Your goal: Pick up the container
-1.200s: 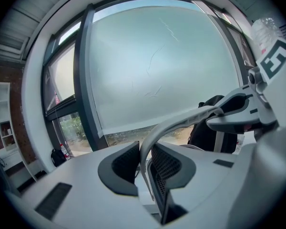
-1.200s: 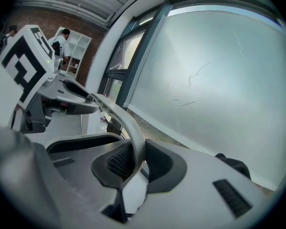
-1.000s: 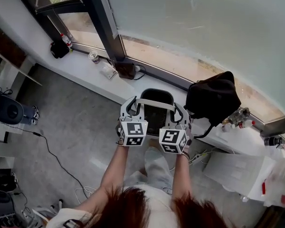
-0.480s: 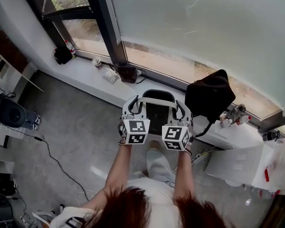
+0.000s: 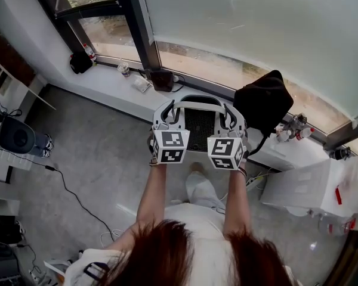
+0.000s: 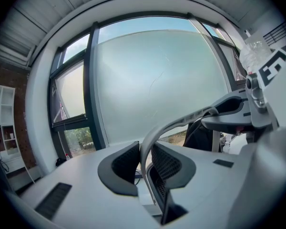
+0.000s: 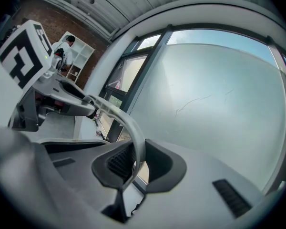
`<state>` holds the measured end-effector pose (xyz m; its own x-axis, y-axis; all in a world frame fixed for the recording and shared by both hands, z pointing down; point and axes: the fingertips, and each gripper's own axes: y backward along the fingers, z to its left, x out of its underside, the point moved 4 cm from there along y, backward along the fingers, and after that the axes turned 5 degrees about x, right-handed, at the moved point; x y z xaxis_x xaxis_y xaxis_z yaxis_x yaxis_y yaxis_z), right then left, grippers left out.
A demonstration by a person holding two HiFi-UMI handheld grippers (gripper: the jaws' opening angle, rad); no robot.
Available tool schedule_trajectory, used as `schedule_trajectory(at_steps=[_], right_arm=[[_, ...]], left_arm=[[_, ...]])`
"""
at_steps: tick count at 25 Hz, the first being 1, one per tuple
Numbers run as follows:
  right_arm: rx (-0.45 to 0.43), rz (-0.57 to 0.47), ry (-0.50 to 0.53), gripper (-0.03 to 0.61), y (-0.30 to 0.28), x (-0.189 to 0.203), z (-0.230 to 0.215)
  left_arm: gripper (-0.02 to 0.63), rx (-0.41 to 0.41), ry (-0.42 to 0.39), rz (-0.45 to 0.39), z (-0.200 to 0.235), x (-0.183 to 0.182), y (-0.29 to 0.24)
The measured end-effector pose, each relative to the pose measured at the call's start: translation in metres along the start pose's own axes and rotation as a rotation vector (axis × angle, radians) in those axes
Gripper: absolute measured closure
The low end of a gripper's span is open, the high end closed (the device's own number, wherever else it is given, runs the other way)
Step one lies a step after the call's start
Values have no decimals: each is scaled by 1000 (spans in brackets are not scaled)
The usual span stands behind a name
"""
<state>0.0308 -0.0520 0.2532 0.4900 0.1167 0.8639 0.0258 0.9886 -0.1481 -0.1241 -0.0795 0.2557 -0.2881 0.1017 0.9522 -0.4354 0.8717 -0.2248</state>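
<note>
The container (image 5: 200, 130) is a dark mesh bin with a white bail handle (image 5: 197, 105). It hangs in the air in front of the person, above the grey floor. My left gripper (image 5: 167, 114) is shut on the handle's left end and my right gripper (image 5: 230, 117) on its right end. In the left gripper view the white handle (image 6: 181, 120) runs up from between the pads of the left gripper (image 6: 145, 163). In the right gripper view the handle (image 7: 119, 116) is likewise pinched in the right gripper (image 7: 136, 161). The bin's bottom is hidden.
A black bag (image 5: 265, 109) sits on the white window ledge (image 5: 113, 85) just right of the bin. The ledge also carries bottles (image 5: 295, 130), a jar (image 5: 124, 69) and a small black item (image 5: 79, 63). A dark window post (image 5: 140, 25) rises behind. A cable (image 5: 71, 195) crosses the floor at left.
Both grippers and the container between them have come up and moved toward the window. The grip on the handle looks the same.
</note>
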Motion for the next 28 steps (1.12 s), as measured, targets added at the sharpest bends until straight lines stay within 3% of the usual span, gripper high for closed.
schedule_trajectory(at_steps=[28], right_arm=[[52,-186,-15,512,121,-72,-7]], left_arm=[[526,17,-60,-112,-17,-57,134]])
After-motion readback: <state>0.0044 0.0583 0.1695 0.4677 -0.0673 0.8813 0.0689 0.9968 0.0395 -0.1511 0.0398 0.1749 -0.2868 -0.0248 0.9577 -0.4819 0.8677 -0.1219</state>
